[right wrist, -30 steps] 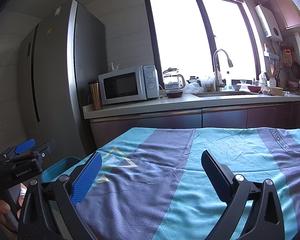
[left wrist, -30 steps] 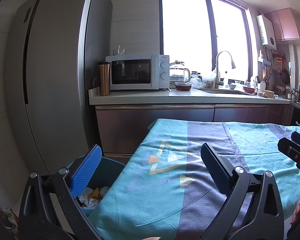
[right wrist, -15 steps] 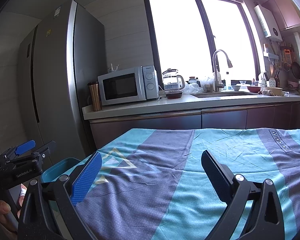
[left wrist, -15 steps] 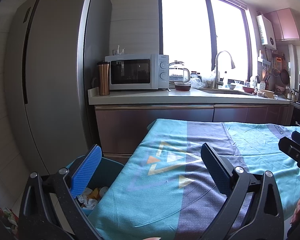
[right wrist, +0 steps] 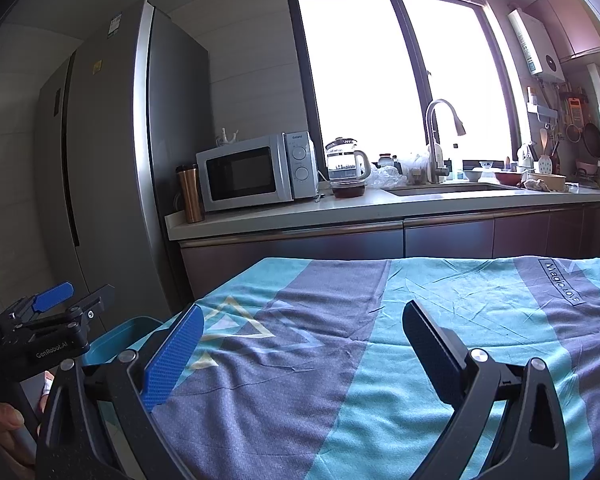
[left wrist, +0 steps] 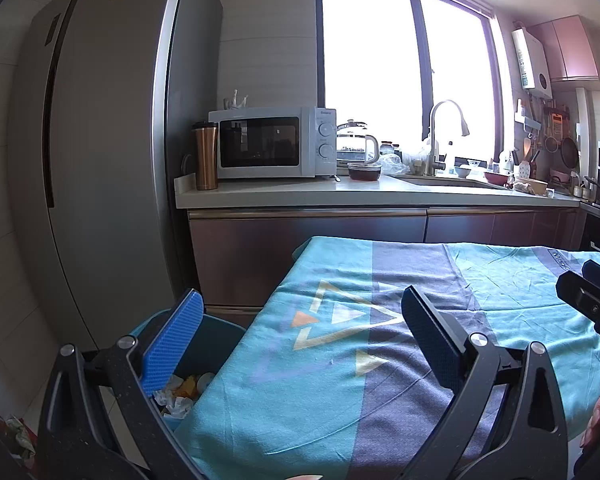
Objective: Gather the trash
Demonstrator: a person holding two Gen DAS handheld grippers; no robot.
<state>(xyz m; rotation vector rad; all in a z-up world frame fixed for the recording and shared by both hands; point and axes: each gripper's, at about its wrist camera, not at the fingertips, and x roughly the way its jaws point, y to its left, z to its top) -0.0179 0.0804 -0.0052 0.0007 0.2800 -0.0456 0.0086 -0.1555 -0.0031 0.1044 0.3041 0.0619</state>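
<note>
A teal trash bin (left wrist: 220, 330) stands on the floor at the table's left edge, with crumpled paper and scraps (left wrist: 178, 396) inside. Its rim shows in the right wrist view (right wrist: 112, 340). My left gripper (left wrist: 300, 320) is open and empty, held above the table's left edge and the bin. My right gripper (right wrist: 300, 334) is open and empty above the tablecloth (right wrist: 380, 360). No loose trash shows on the cloth.
The table carries a teal and grey cloth (left wrist: 340, 360). Beyond it runs a kitchen counter (left wrist: 340, 196) with a microwave (left wrist: 272, 142), copper tumbler (left wrist: 205, 156), kettle and sink. A tall fridge (left wrist: 100, 160) stands at the left. Some litter (left wrist: 18, 432) lies on the floor.
Both views have shifted only very slightly. Both grippers stay open and empty.
</note>
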